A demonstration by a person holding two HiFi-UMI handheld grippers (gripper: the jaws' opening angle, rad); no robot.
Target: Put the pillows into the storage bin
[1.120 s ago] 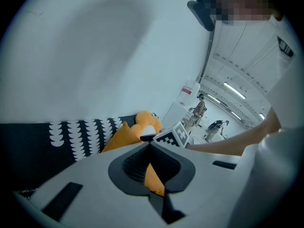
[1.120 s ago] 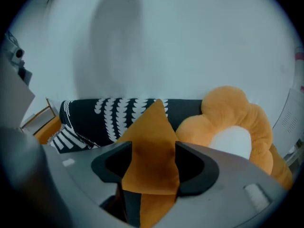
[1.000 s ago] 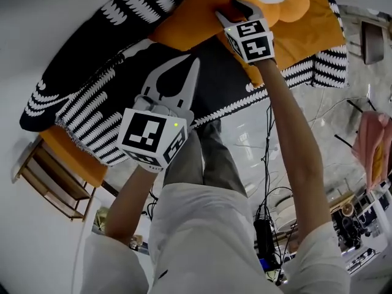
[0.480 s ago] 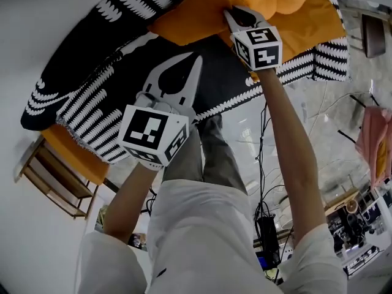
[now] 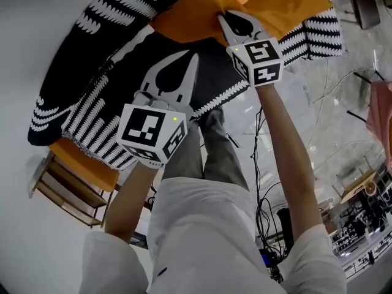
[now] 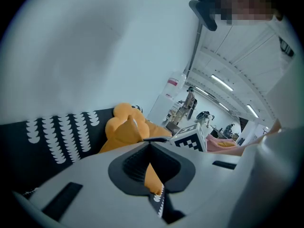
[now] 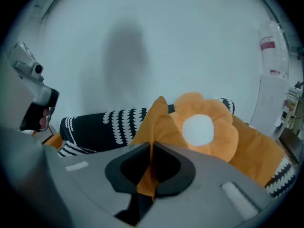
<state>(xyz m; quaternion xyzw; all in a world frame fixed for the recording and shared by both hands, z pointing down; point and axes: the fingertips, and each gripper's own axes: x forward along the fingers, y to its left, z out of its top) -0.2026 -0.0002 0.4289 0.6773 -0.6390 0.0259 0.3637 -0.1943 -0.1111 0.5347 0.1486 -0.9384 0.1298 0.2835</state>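
An orange square pillow (image 5: 184, 17) lies on a sofa draped in a black-and-white throw (image 5: 92, 97). A flower-shaped orange pillow (image 7: 202, 127) with a white centre leans behind it. My right gripper (image 5: 223, 18) has just been closing and is shut on a raised corner of the orange pillow (image 7: 159, 122); the fabric is pinched between its jaws. Over the throw's dark part, nearer me, my left gripper (image 5: 195, 55) has its jaws together and holds nothing. No storage bin is in view.
A wooden side shelf (image 5: 67, 188) stands at the sofa's left end. Cables (image 5: 269, 182) trail over the pale floor on the right, and a pink cloth (image 5: 383, 115) hangs at the far right. A white wall runs behind the sofa.
The right gripper closed on the orange pillow's corner and drew it up and toward me. The left gripper edged forward over the throw.
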